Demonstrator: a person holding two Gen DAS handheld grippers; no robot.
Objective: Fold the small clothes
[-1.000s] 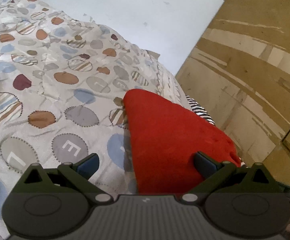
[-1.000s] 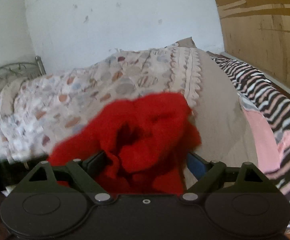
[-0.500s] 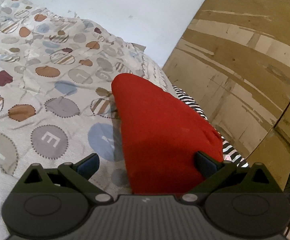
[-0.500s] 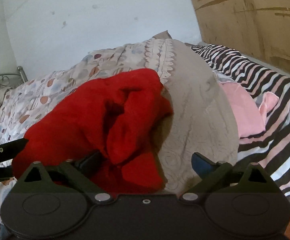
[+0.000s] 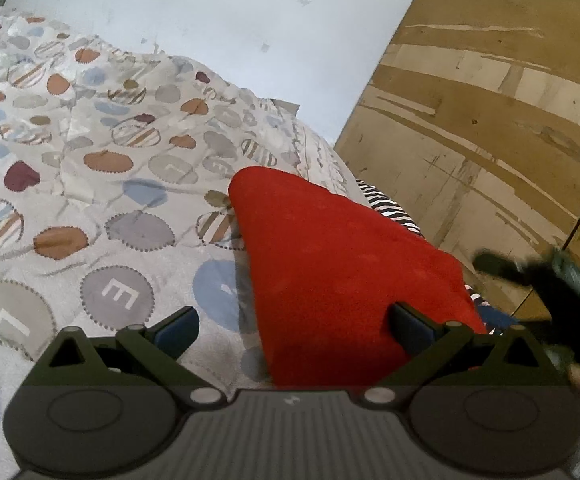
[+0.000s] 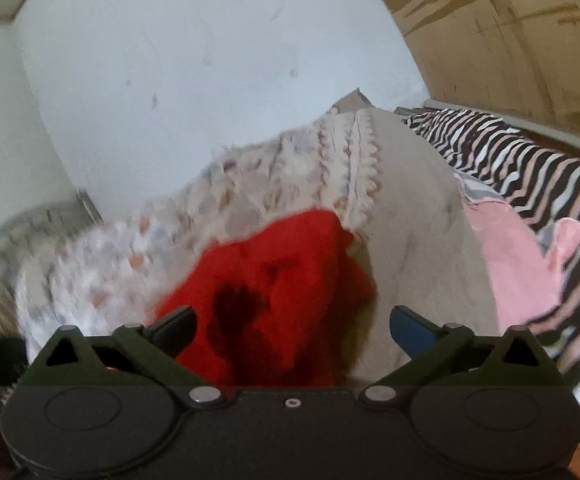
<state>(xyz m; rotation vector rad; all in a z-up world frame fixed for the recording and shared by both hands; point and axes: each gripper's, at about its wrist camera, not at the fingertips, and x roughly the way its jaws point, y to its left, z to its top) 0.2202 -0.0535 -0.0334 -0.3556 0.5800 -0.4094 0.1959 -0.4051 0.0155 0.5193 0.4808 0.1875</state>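
swinging back across the patterned quilt (image 5: pixel 90 184), both grippers, left (image 5: pixel 291 322) and right (image 6: pixel 291 324), gape open and hold nothing; the red garment (image 5: pixel 341 264) lies rumpled between each one's fingers, unfolded, awaiting a grasp.

Bedroom: patterned quilt (image 5: pixel 102 200), metal bedframe (image 6: pixel 30 220).

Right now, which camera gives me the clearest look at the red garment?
The left wrist view: the red garment is sharp there, a smooth flat surface lying on the patterned quilt. The right wrist view shows it blurred and bunched.
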